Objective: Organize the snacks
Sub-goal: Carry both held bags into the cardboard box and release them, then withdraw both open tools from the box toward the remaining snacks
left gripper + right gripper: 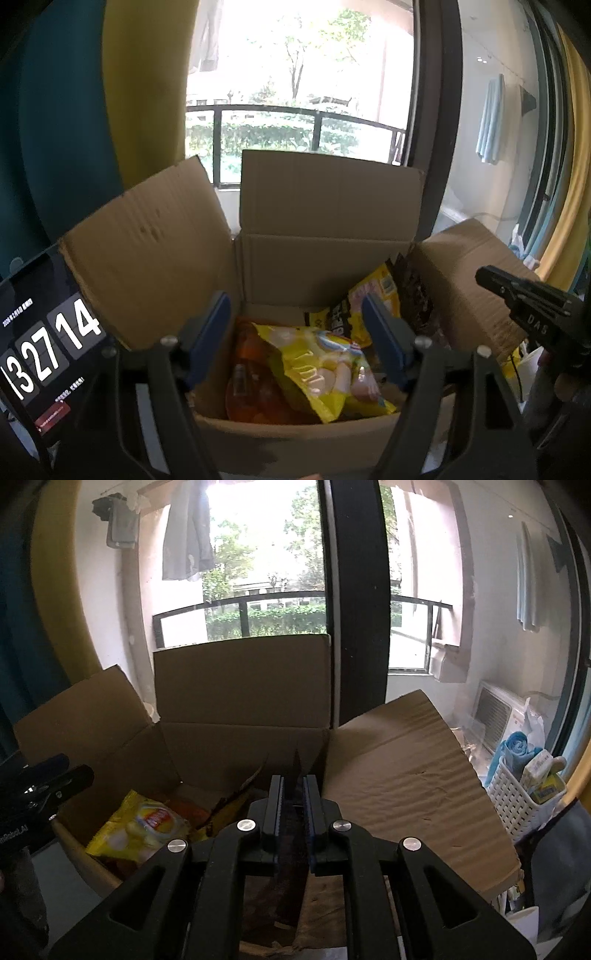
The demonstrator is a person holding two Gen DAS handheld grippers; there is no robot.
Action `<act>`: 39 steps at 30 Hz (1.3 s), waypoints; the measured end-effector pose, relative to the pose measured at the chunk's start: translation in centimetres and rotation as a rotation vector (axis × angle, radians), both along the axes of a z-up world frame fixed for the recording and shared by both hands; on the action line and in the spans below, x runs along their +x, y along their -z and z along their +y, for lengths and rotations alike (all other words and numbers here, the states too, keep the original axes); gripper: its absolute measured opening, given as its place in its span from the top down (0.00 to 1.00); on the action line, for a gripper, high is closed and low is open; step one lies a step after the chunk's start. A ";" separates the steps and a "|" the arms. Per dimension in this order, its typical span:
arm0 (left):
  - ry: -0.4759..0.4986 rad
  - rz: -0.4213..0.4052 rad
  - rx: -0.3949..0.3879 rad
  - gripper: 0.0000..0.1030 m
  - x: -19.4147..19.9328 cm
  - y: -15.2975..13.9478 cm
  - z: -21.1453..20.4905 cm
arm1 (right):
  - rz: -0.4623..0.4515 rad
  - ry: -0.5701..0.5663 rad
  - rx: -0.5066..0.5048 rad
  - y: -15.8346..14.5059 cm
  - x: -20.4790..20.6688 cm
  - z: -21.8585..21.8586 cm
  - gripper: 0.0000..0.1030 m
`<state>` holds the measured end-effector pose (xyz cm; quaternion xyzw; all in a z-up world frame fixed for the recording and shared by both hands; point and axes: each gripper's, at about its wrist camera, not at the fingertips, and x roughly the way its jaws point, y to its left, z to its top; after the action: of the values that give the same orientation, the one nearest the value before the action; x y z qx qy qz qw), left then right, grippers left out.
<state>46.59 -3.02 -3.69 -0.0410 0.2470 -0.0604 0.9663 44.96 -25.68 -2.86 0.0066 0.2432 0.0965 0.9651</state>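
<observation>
An open cardboard box (325, 266) holds snack bags: a yellow marshmallow bag (325, 373) on an orange packet (251, 384), a second yellow bag (373, 295) and a dark brown bag (417, 295) at the right wall. My left gripper (295, 332) is open and empty above the box's near side. My right gripper (293, 797) is shut on a dark brown snack bag (291, 871) over the box's right flap (406, 786); it also shows at the right edge of the left wrist view (532, 306). The yellow bag shows in the right wrist view (144, 830).
A tablet clock (44, 339) stands left of the box. A white basket (517, 801) with small items stands to the right. A window frame post (358, 602) and yellow curtains (147, 92) are behind the box.
</observation>
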 end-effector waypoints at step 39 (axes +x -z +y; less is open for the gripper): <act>0.077 -0.049 -0.021 0.24 -15.6 -3.7 -0.9 | -0.003 -0.080 0.007 -2.5 -14.1 -1.7 0.61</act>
<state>30.98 -3.92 0.03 -0.0399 0.2242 -0.1010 0.9685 30.87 -27.43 -0.34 0.0000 0.2414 0.1360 0.9609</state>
